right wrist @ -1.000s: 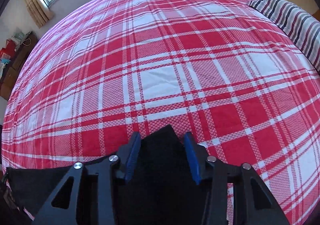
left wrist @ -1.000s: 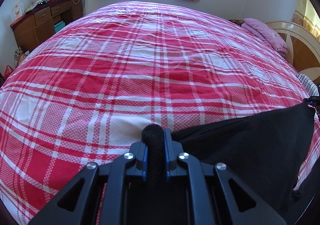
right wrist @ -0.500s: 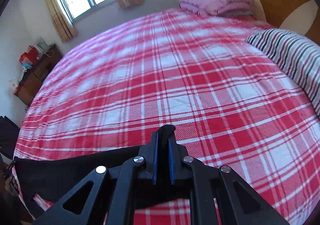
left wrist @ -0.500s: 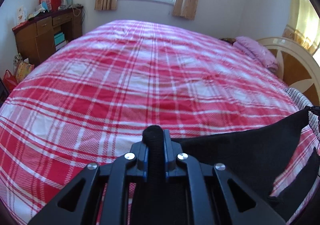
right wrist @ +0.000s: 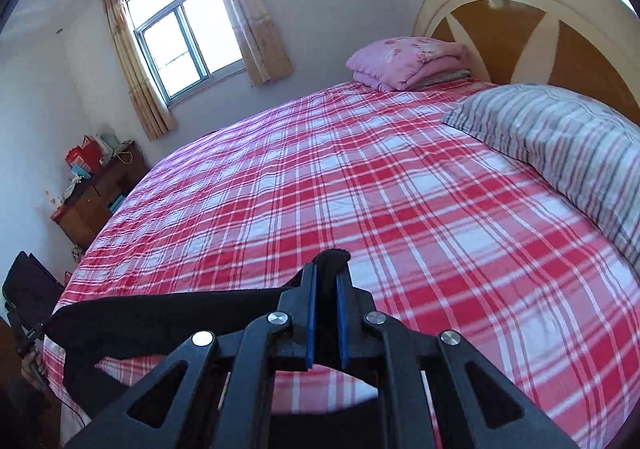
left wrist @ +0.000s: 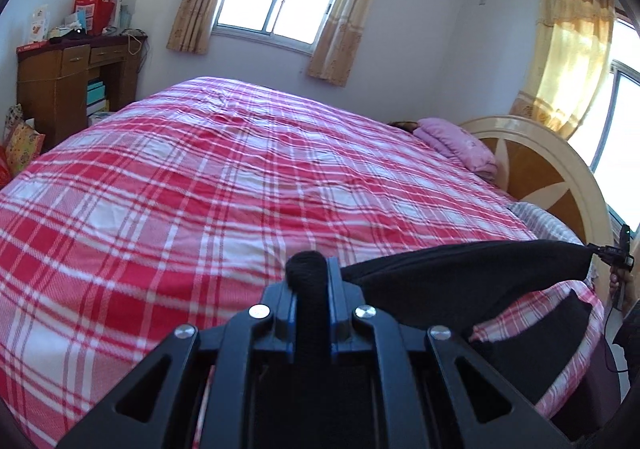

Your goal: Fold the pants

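**Now: pants lifted at both ends, ready to be laid or doubled**

Left side first. Left gripper (left wrist: 311,281) clamped tight on a bunched roll of black cloth; the roll pokes out past the blue pads, so the hold looks deep and secure. From there the black pants (left wrist: 460,269) run as a taut band off to the right of the left wrist view, clear of the bed (left wrist: 200,189), with a loose part hanging below over the bed's near edge. At the far end of that band the other tool is just visible, small, near the frame's edge.

Right side. Right gripper (right wrist: 326,285) closed narrow on a thin tab of the same cloth; only a small corner shows above the pads, so this hold looks shallower. The fabric stretches away to the left of this view, above the plaid sheet, not resting on it. A striped pillow (right wrist: 560,141) lies at the right by the headboard (right wrist: 520,9); folded pink bedding (right wrist: 404,63) sits well apart, at the far corner.

Judgement: step in hand is the lift and spread, garment held at two ends and pulled straight. No fold made yet as far as can be seen.

Next move calls for both hands travelling together, keeping tension even, and lowering the cloth flat onto the open plaid area, short of the pillow. Watch the right hold: a thin pinch may slip if pulled harder.
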Motion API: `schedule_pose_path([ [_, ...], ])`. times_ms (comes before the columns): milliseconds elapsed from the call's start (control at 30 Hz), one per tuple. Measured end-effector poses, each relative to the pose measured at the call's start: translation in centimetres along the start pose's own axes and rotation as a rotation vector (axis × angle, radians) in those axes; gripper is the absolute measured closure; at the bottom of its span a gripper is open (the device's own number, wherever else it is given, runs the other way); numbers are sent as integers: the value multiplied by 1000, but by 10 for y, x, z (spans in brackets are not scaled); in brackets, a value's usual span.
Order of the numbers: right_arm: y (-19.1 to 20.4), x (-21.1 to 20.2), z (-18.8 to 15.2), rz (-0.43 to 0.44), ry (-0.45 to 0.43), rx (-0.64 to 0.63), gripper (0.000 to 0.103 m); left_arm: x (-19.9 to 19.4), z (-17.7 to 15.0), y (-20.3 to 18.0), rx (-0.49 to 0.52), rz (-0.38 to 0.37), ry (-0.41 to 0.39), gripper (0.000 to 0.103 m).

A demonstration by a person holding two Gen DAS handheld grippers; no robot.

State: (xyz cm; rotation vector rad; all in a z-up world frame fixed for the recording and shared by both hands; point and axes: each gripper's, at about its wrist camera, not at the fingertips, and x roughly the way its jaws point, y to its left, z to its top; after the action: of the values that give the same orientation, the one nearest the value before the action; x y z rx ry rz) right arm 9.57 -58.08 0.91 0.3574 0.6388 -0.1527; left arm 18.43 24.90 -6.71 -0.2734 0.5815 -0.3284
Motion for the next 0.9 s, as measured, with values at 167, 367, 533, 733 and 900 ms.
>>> schedule_pose_path([
  [167,-17,-24,-47,-4,26,40,95,-19,-35,5,3,-41,-7,91],
  [367,-38,-26,-93,-49,90,75,94,-31,-75,7,31,-53,14,91],
  [533,-42,-28,-113,-65,126,68,94,-39,-93,6,70,-46,27,87],
  [733,-46,-43,-129,-98,159,61,88,-56,-113,12,116,-27,65,76],
  [900,-47,-66,-134,-174,144,47,88,-76,-125,21,155,33,87,74],
])
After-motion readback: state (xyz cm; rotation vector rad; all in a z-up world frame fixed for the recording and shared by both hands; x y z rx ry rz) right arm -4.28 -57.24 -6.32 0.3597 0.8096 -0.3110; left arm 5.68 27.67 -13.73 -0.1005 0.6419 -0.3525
